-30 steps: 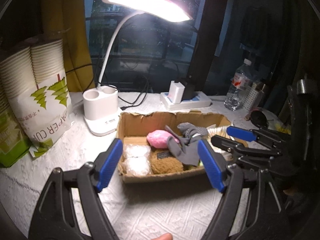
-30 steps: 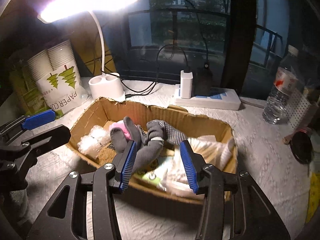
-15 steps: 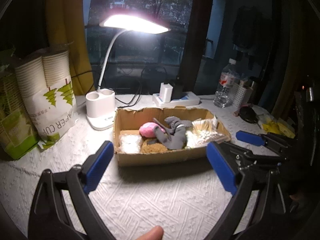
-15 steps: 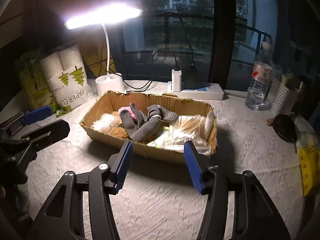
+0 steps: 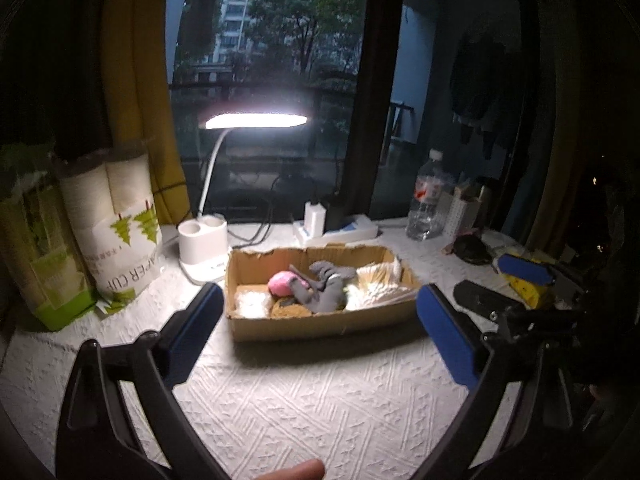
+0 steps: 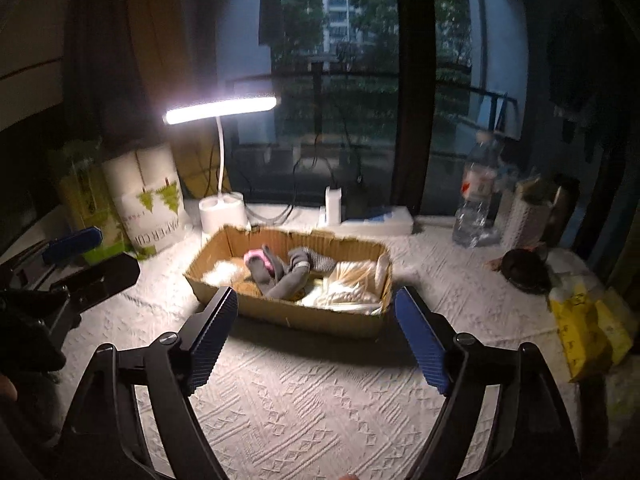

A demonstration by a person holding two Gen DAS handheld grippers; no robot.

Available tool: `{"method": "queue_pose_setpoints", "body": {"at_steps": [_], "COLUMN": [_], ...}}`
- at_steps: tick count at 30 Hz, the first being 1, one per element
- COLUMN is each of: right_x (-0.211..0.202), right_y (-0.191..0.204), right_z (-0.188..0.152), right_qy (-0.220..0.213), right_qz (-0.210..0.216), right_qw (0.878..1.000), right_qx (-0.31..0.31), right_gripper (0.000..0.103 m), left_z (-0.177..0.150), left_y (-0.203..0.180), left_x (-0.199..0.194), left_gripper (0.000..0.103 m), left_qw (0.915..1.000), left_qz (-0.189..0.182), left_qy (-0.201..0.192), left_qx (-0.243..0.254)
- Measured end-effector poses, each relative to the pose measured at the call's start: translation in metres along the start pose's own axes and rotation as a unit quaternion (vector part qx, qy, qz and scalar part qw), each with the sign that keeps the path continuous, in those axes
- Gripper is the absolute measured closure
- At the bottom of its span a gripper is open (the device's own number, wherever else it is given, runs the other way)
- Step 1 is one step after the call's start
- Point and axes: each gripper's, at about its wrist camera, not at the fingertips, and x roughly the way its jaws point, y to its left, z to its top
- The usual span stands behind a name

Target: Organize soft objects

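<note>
Lamp-lit worktop (image 6: 320,392): cardboard box (image 6: 288,312) holds grey sock (image 6: 288,280); left tool (image 5: 320,320), right tool (image 6: 316,320) now withdrawn, wide open, empty; placement apparently finished.

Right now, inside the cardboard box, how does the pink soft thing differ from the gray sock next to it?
The pink soft thing is a small rounded lump; the gray sock is long, bent and crumpled. The pink one is bright; the sock is dull gray. The pink one lies nearer the box's lamp-side end; the sock lies nearer the middle and partly covers it. Both lie loose in the cardboard box, and neither gripper holds them.
</note>
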Motion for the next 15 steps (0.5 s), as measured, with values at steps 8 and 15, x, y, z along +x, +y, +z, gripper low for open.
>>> {"method": "queue_pose_setpoints", "body": {"at_steps": [8, 15], "right_x": [-0.037, -0.070], "right_y": [0.002, 0.001], "right_z": [0.013, 0.018], "right_qy": [-0.033, -0.070], "right_qz": [-0.010, -0.018], "right_qw": [0.999, 0.997], "right_qx": [-0.006, -0.004], "right_gripper": [0.018, 0.018], "left_z": [0.013, 0.020], "left_y": [-0.016, -0.017], "left_x": [-0.033, -0.057], "left_gripper": [0.004, 0.004], "left_qw": [0.9987, 0.9975], "left_qz": [0.013, 0.012], "left_qy": [-0.042, -0.066], "left_qx": [0.026, 0.023]}}
